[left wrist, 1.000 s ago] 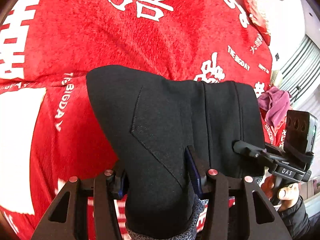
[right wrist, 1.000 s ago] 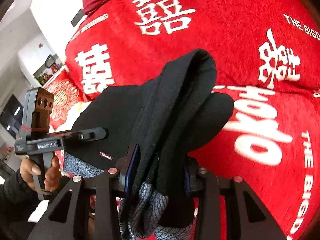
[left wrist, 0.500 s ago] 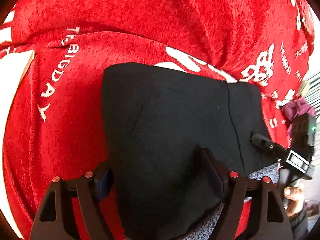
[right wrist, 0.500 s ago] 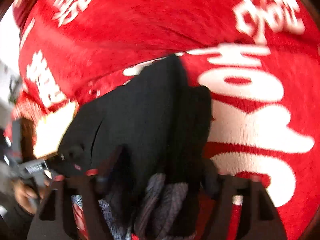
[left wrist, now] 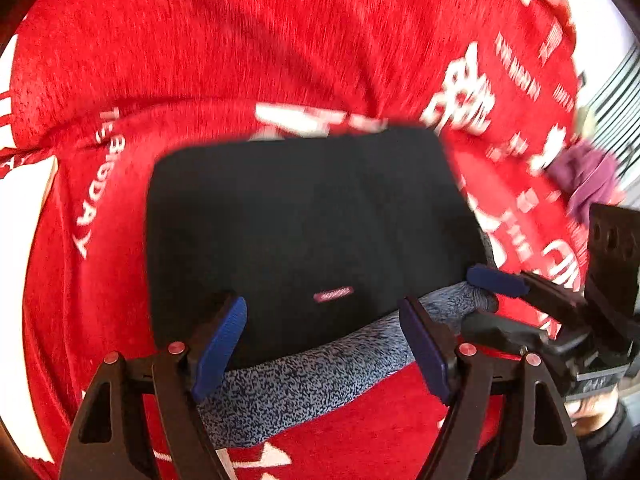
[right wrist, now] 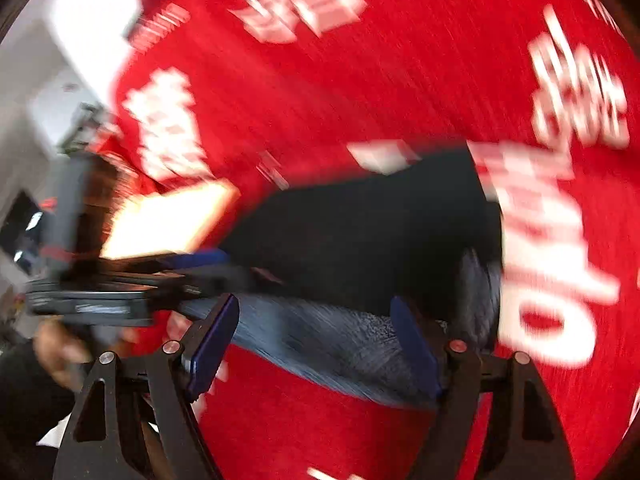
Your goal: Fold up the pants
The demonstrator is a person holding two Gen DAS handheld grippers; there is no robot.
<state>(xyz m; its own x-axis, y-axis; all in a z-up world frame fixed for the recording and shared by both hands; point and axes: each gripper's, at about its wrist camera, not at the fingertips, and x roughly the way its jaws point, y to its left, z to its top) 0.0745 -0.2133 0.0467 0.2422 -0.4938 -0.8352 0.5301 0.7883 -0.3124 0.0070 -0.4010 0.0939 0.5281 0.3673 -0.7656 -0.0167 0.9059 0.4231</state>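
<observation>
The black pants [left wrist: 304, 232] lie folded in a flat rectangle on the red blanket, with a speckled grey-blue band [left wrist: 320, 380] along the near edge. My left gripper [left wrist: 320, 320] stands open over that near edge, its blue pads apart and clear of the cloth. In the same view my right gripper [left wrist: 486, 304] sits at the pants' right near corner, also open. The right wrist view is blurred: the pants [right wrist: 360, 240] lie ahead, my right gripper [right wrist: 316, 316] is open over the grey band [right wrist: 320, 340], and the left gripper [right wrist: 200, 268] comes in from the left.
A red blanket [left wrist: 240, 40] with white characters covers the whole surface. A purple cloth [left wrist: 588, 176] lies at the far right edge. A person's hand [left wrist: 592, 412] holds the right gripper's handle. Wall and furniture show at the left [right wrist: 32, 120].
Both grippers held the pants' edge a second ago; their jaws have since spread and let go. Both sank, and the pants now lie flat on the blanket.
</observation>
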